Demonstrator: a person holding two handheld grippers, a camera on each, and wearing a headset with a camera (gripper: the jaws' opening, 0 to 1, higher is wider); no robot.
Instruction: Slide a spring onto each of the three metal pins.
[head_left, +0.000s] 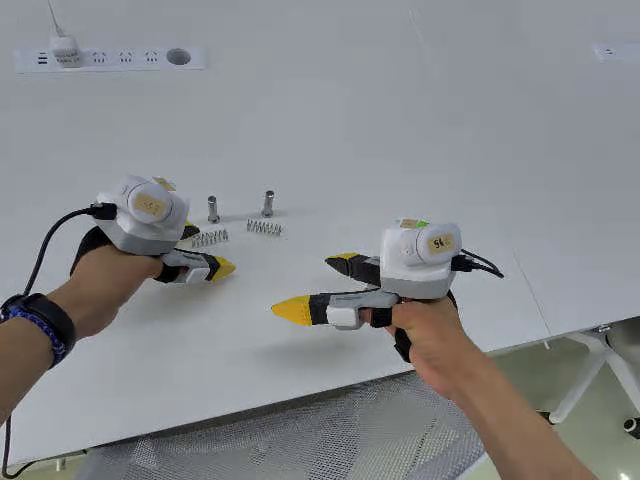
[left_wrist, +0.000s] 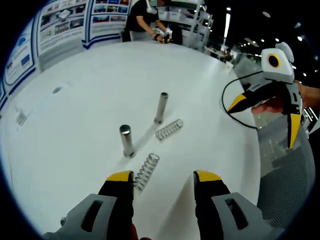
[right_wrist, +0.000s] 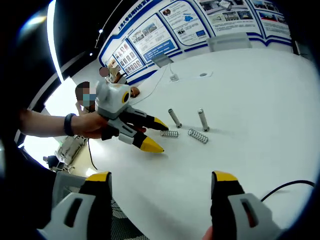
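Centre-left: left pin and right pin upright on the counter, left spring and right spring lying just below them. Left hand-held gripper and right hand-held gripper: jaws wide, empty.

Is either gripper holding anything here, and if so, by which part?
Nothing is held. The left gripper and right gripper are open and empty; the near spring and far spring lie on the table.

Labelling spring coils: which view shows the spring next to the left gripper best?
Left gripper view: the near spring lies large, coils distinct, by the left gripper. Head and right gripper views show it tiny.
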